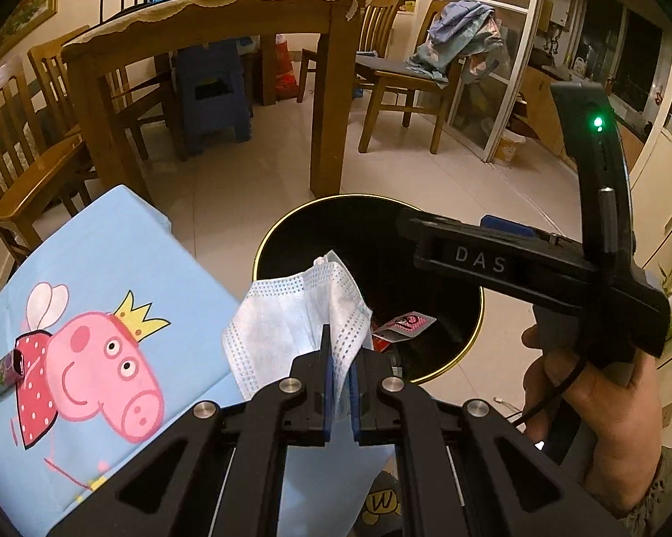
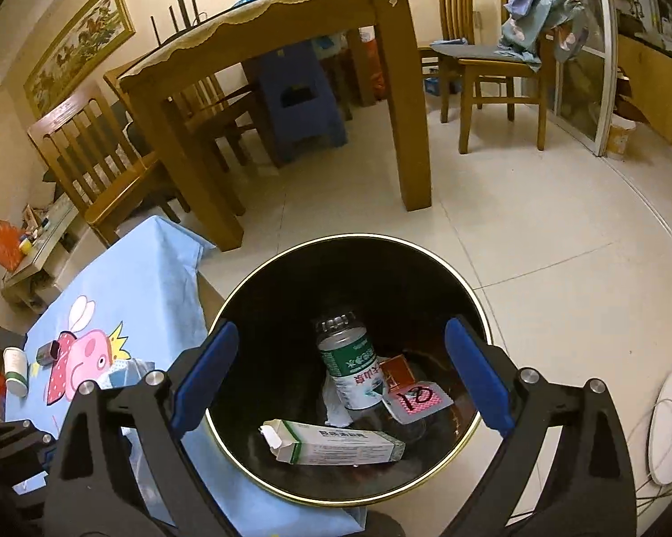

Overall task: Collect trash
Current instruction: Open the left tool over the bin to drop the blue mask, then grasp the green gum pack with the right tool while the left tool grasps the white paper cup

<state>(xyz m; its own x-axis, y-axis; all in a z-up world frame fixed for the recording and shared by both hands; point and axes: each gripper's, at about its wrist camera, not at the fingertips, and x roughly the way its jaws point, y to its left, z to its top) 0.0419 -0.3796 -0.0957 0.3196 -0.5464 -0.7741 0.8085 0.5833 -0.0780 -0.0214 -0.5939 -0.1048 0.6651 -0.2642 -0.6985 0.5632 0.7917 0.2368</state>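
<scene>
Left tongs (image 1: 341, 373) pinching a face mask (image 1: 291, 317) over the near bin (image 2: 465, 286); right tongs (image 2: 342, 376) gaping empty above it. Bottle (image 2: 351, 369), carton (image 2: 336, 443) already binned; small can (image 1: 5, 369) remaining on the left surface (image 1: 125, 241).

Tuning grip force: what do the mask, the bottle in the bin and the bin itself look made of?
Mask: soft nonwoven fabric, dotted embossing, creased. Bottle: likely plastic, glossy printed label, ribbed shiny cap. Bin: hard glossy black, thin gold rim; metal or plastic unclear.
</scene>
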